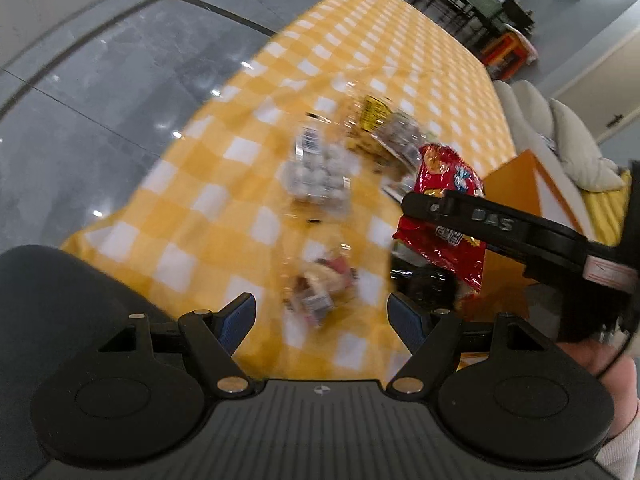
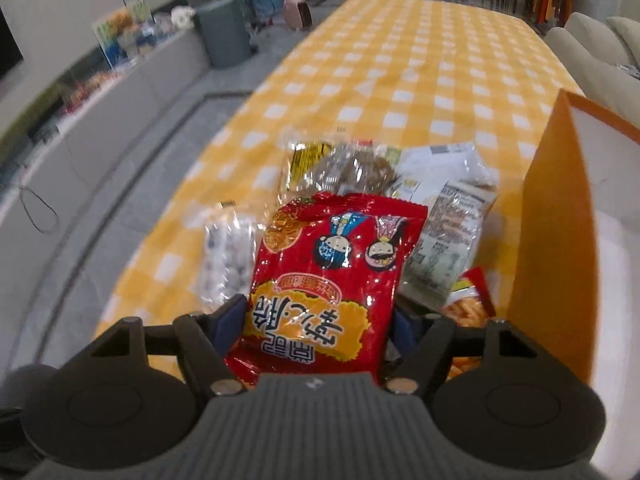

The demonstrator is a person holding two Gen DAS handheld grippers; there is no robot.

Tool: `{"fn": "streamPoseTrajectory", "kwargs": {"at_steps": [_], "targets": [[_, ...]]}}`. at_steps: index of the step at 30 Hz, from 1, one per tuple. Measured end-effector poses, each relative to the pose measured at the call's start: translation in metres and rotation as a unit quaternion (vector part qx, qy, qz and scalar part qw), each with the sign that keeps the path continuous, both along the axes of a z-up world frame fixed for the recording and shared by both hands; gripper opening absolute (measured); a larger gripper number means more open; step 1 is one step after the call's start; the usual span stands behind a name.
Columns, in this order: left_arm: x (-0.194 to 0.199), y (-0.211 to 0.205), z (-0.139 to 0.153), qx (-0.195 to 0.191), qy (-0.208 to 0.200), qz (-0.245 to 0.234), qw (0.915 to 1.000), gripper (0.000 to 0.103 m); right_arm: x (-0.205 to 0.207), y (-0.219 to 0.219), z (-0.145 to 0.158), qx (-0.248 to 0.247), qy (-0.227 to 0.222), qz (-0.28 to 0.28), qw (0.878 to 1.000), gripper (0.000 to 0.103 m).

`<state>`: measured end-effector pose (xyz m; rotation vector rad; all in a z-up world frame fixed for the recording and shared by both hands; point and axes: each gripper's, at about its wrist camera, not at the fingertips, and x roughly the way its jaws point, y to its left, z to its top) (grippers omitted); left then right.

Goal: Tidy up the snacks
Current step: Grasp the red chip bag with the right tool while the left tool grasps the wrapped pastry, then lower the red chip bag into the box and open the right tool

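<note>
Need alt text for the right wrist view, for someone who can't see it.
The right gripper holds a red snack bag above a yellow checked tablecloth. Other snack packets lie beyond it, and an orange box stands open to the right.

Indoor light is dim and even. Small bright reflections sit on the grey floor (image 1: pixel 100 92). Snack packets (image 1: pixel 320 176) look smeared by motion blur. Fisheye edges bend strongly.

Both wrist cams close, angled down, sharing red snack bag (image 1: pixel 442 184).
</note>
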<state>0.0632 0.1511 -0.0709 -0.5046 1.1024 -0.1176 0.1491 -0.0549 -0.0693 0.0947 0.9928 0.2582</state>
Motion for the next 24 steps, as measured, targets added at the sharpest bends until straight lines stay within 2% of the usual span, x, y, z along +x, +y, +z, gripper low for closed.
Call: {"fn": "streamPoseTrajectory", "kwargs": {"at_steps": [3, 7, 13, 20, 21, 24], "targets": [[0.015, -0.007, -0.005, 0.001, 0.030, 0.003, 0.9995, 0.088, -0.007, -0.012, 0.013, 0.015, -0.013, -0.007, 1.000, 0.072], [0.035, -0.023, -0.011, 0.021, 0.046, -0.017, 0.9986, 0.088, -0.016, -0.033, 0.024, 0.035, -0.019, -0.018, 0.999, 0.072], [0.057, -0.047, -0.028, 0.112, 0.090, -0.003, 0.9896, 0.087, -0.030, -0.057, 0.038, 0.032, -0.038, -0.042, 0.998, 0.072], [0.066, -0.059, -0.044, 0.130, 0.118, -0.011, 0.9845, 0.079, -0.041, -0.076, 0.056, 0.046, -0.060, -0.060, 0.995, 0.072], [0.065, -0.062, -0.044, 0.136, 0.109, -0.018, 0.9845, 0.074, -0.042, -0.077, 0.058, 0.046, -0.063, -0.063, 0.995, 0.072], [0.063, -0.067, -0.043, 0.154, 0.103, -0.025, 0.9824, 0.067, -0.046, -0.084, 0.064, 0.054, -0.068, -0.071, 0.994, 0.072]]}}
